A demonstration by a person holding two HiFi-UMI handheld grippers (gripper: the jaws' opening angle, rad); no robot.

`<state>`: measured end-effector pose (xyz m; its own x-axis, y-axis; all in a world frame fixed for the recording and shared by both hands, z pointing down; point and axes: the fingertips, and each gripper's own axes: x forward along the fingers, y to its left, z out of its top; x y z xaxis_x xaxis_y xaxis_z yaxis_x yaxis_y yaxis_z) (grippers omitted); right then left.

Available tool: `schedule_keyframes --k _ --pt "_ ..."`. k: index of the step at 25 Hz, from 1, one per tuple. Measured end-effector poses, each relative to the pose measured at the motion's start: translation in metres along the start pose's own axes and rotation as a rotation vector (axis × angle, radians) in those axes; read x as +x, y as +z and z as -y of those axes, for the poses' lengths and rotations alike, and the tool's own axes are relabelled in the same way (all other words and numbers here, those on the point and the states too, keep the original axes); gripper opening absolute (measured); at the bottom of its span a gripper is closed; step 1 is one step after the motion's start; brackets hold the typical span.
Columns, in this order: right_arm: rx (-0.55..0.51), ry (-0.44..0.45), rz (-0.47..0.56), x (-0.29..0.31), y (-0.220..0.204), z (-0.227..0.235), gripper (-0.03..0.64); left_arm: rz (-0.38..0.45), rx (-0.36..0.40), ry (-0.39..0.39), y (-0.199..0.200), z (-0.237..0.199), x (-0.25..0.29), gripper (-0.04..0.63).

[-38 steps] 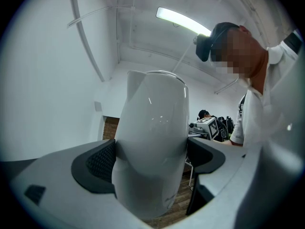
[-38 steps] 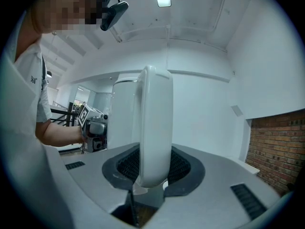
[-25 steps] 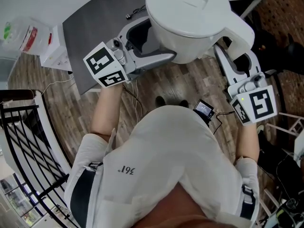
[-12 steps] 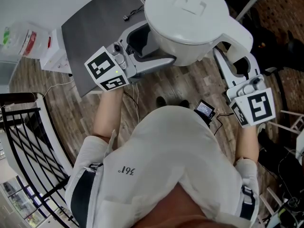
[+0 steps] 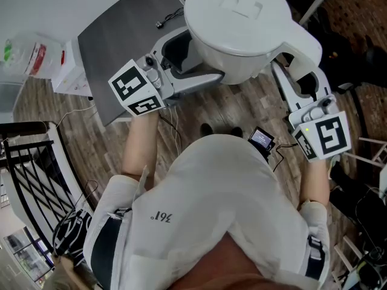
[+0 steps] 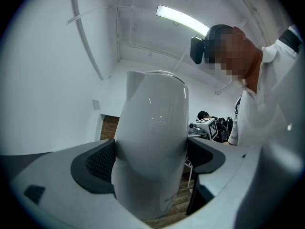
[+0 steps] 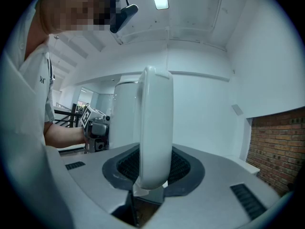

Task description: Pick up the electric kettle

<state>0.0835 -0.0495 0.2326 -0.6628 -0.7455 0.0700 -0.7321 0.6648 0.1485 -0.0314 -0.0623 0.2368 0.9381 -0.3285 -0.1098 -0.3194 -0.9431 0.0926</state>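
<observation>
As only gripper views show, left hand-held gripper (image 6: 150, 162) clamps kettle (image 6: 153, 118) body, right (image 7: 153, 170) handle (image 7: 155, 128).

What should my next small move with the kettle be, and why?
Probably just hold the kettle level: the left tool clamps its body, the right tool clamps its handle, and it hangs clear of the gray table.

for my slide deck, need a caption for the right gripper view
Right gripper clamped on the handle of the white electric kettle, left gripper beyond.
</observation>
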Motion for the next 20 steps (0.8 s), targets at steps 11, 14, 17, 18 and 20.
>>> schedule_keyframes --k 11,14,17,18,20 --pt "-0.003 0.001 0.002 0.0012 -0.0013 0.0018 0.109 -0.003 0.0 -0.002 -0.002 -0.0015 0.0017 0.462" --pt "-0.001 0.005 0.002 0.0011 -0.0025 0.0018 0.109 -0.005 0.002 0.002 -0.0027 -0.0012 0.0017 0.462" --pt "0.002 0.008 0.005 0.0014 -0.0026 0.0018 0.109 -0.008 0.004 0.005 -0.0026 -0.0012 0.0016 0.462" --pt "0.003 0.009 0.005 0.0015 -0.0024 0.0018 0.109 -0.008 0.004 0.006 -0.0025 -0.0012 0.0015 0.462" --pt "0.003 0.01 0.004 0.0016 -0.0021 0.0016 0.107 -0.007 0.003 0.006 -0.0022 -0.0012 0.0014 0.463"
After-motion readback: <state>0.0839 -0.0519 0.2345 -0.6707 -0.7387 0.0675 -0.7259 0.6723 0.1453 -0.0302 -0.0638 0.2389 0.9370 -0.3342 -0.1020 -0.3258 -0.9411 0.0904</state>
